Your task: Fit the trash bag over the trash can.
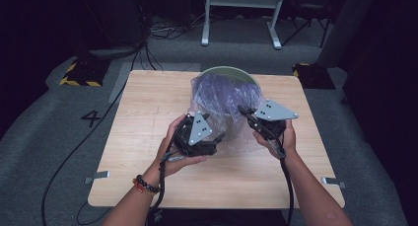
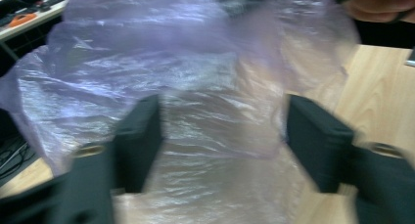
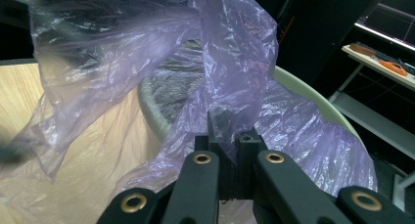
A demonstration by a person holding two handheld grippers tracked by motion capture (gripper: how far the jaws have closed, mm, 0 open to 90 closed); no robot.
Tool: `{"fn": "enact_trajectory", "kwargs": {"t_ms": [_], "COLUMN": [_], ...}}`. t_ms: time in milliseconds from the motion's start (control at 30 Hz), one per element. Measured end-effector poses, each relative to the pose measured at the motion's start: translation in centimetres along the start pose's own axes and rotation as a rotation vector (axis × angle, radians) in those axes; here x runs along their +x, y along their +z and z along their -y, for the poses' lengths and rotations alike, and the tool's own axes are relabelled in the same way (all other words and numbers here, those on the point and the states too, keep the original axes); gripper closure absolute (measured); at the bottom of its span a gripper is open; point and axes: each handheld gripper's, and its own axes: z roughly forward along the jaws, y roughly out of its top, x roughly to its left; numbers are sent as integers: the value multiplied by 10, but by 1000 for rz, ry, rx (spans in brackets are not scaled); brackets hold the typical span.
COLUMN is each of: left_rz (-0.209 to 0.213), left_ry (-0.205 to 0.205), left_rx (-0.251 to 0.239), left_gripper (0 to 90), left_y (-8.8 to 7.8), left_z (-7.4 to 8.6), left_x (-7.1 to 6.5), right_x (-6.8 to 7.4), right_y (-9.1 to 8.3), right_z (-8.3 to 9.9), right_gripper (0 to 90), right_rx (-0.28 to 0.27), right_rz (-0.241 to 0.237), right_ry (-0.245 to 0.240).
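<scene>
A pale green bin [image 1: 231, 72] stands at the back middle of the wooden table [image 1: 148, 102], lined with a thin purple plastic bag [image 1: 224, 95] that bunches up over its rim. My right gripper [image 1: 245, 111] is at the bag's right front edge. In the right gripper view its jaws [image 3: 227, 131] are shut on a fold of the bag [image 3: 235, 62], with the bin's rim [image 3: 303, 89] behind. My left gripper [image 1: 218, 131] is at the bag's left front. In the left gripper view its jaws [image 2: 225, 136] stand apart, and the bag's film [image 2: 195, 101] hangs slack between and beyond them.
The bin sits close to the table's far edge. Bare wood lies in front of and beside both hands. Cables [image 1: 148, 53], a yellow-and-black striped block [image 1: 81, 73] and white frame legs [image 1: 241, 18] are on the grey floor beyond.
</scene>
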Motion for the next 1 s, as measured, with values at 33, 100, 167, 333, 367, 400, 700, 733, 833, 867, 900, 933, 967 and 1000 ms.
{"fn": "enact_trajectory", "kwargs": {"t_ms": [33, 100, 167, 333, 367, 400, 700, 733, 833, 867, 900, 933, 967, 1000], "left_rz": [-15, -26, -30, -55, -54, -60, -90, -88, -85, -89, -94, -100, -102, -104], "left_ry": [-2, -11, -10, -14, -17, -15, -97, -105, -123, -121, -118, -115, -113, -111], "left_rx": [-2, -10, -13, -34, -33, -32, -58, -57, -57, -53, -51, -51, -53, -55], "left_gripper": [471, 618, 732, 896, 898, 900, 900, 900, 900, 900, 900, 900, 900, 900], "left_y": [0, 1, 2, -2, -3, -3, -1, 1, 6, 7, 9, 10, 12, 12], "left_z": [0, 1, 3, 5, 4, 4, 2, 2, 6, 6, 7, 7, 6, 5], "left_x": [3, 10, 16, 32, 35, 38, 73, 77, 85, 86, 87, 88, 88, 89], "right_x": [0, -1, -3, -12, -14, -16, -40, -44, -55, -59, -61, -63, -65, -67], "right_y": [-1, -2, -3, -7, -7, -7, -3, -2, 1, 2, 3, 5, 6, 7], "right_z": [0, 0, 1, 4, 5, 6, 17, 18, 21, 22, 23, 23, 23, 24], "right_gripper": [896, 889, 882, 857, 852, 850, 842, 841, 826, 809, 790, 772, 760, 741], "right_rx": [-3, -8, -12, -5, 0, 4, 41, 45, 58, 64, 69, 72, 78, 84], "right_rz": [-2, -5, 3, 45, 53, 63, 164, 172, 195, 198, 202, 209, 218, 224], "right_ry": [0, 2, 8, 13, 14, 17, 48, 58, 85, 90, 94, 93, 93, 96]}}
